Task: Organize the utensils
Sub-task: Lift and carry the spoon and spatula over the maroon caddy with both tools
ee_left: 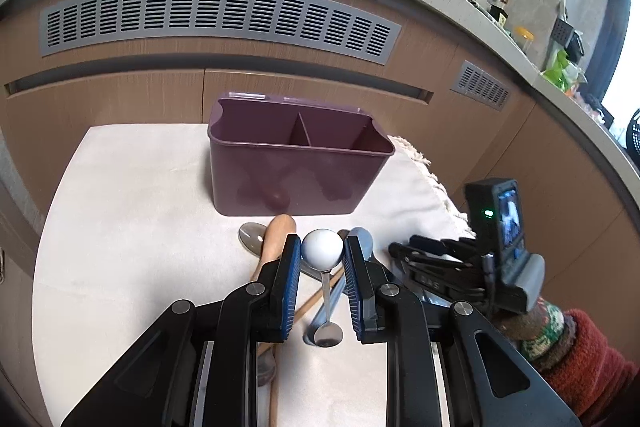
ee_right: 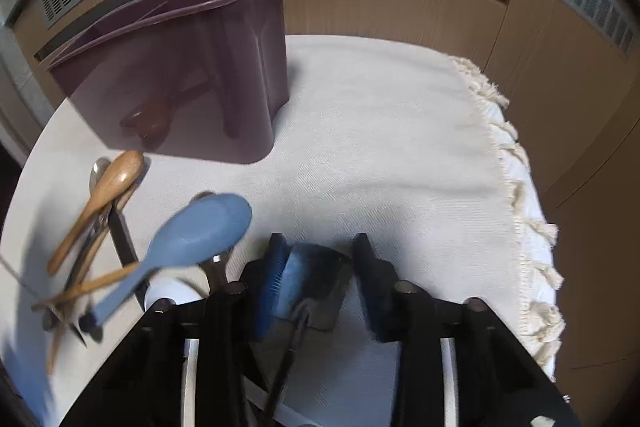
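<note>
Left gripper clamps white ball-ended utensil above the pile, before the purple caddy. Right gripper straddles a dark spatula; contact unclear. Risk: ball may slip from the pads, snagging crossed wooden spoon.

Purple plastic caddy: upright on the white cloth, one divider, two compartments, both look bare from the left wrist view. Utensil pile just in front of it, crossed over each other: wooden spoon, blue plastic spoon, metal spoons, chopsticks. White ball-ended metal utensil stands between blue pads. Dark flat spatula head lies right of the pile.
</note>
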### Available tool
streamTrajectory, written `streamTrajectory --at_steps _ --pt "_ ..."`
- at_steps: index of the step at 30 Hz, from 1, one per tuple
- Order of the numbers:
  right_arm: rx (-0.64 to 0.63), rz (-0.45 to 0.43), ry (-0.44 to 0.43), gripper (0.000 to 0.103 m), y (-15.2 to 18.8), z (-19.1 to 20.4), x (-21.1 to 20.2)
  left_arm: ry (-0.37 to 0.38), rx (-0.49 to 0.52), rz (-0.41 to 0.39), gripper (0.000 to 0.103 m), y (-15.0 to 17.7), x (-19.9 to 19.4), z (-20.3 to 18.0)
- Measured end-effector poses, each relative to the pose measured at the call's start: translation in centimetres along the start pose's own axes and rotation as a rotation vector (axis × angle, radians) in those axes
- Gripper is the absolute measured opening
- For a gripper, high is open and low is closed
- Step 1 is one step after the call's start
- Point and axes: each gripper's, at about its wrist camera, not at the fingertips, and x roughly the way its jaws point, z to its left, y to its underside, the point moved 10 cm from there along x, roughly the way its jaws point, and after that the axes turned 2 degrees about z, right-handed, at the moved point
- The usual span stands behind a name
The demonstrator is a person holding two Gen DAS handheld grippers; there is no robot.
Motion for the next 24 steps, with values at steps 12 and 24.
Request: streamTrajectory --at_steps 12,24 --pt "0.008 -0.222 -0.147 0.03 0.2 1.5 -10.3 -0.027 0.038 -0.026 0.022 -0.1 -2.0 -1.6" --pt "-0.018 -0.414 -0.173 0.029 -3.5 1.7 -17.6 0.022 0.018 -0.09 0.022 -3.1 -3.5 -1.7"
